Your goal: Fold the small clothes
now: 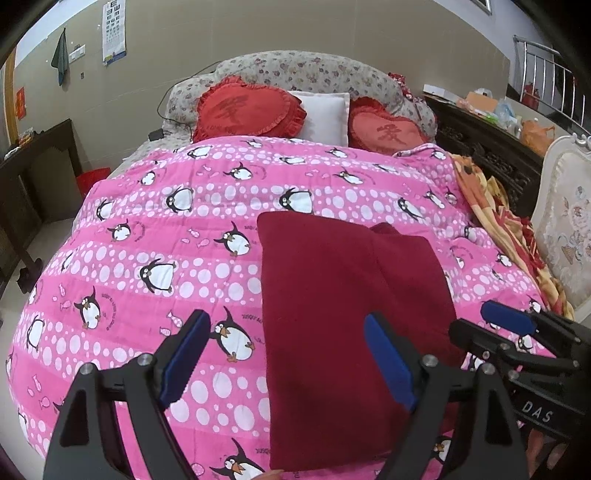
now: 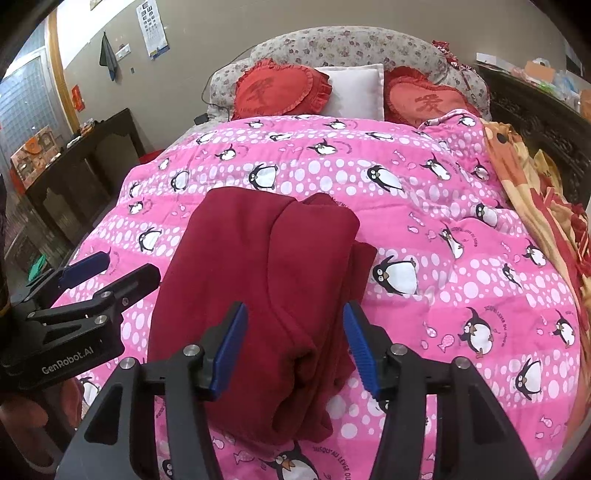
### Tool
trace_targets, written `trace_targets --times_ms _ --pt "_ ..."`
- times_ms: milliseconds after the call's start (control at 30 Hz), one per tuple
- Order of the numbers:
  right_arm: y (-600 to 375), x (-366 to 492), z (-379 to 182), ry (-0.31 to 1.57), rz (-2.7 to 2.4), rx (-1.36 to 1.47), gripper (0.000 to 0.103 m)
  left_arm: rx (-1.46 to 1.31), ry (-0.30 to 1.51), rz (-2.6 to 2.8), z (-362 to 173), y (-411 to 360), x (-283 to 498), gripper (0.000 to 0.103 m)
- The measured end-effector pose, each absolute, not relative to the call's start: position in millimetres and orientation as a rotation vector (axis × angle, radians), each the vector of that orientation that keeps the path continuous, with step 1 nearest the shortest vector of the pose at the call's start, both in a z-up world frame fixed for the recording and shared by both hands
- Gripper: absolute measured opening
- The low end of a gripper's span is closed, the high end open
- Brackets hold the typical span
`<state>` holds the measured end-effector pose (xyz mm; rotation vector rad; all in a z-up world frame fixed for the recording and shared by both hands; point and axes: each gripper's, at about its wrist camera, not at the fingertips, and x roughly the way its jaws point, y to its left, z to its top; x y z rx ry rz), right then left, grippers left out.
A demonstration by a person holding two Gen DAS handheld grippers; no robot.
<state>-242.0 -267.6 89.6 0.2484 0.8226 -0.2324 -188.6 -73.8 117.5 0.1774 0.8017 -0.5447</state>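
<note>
From the left wrist camera we read "DAS" in white letters on the black body of the right gripper (image 1: 495,325) at the right edge. An eye chart (image 1: 113,31) hangs on the far wall, its rows too small to read, and each of the two red heart cushions (image 1: 247,110) carries one large character. The dark red garment (image 1: 343,332) lies folded on the pink penguin quilt (image 1: 147,229), its long axis running from near to far, the far edge squared off. Our left gripper (image 1: 284,358) hovers with its jaws spread wide and holding nothing; its right blue finger sits over the garment's near part, the left one over bare quilt.

From the right wrist camera we read "GenRobot.AI" on the left gripper (image 2: 110,269) at the left edge, and "JUSQU'AU LEVER DU JOUR" printed beside the penguins on the quilt (image 2: 461,258). The garment (image 2: 258,280) again runs near to far, with a lengthwise fold down its middle and bunched layers along its right side. Our right gripper (image 2: 295,347) is parted wide above the garment's near end, gripping nothing.
</note>
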Motion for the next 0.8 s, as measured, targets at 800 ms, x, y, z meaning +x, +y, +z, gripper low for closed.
trace_targets --times_ms 800 --pt "-267.3 -237.8 84.2 0.842 -0.222 0.262 0.033 0.183 0.82 -0.537 108.3 -71.8 -184.1 0.088"
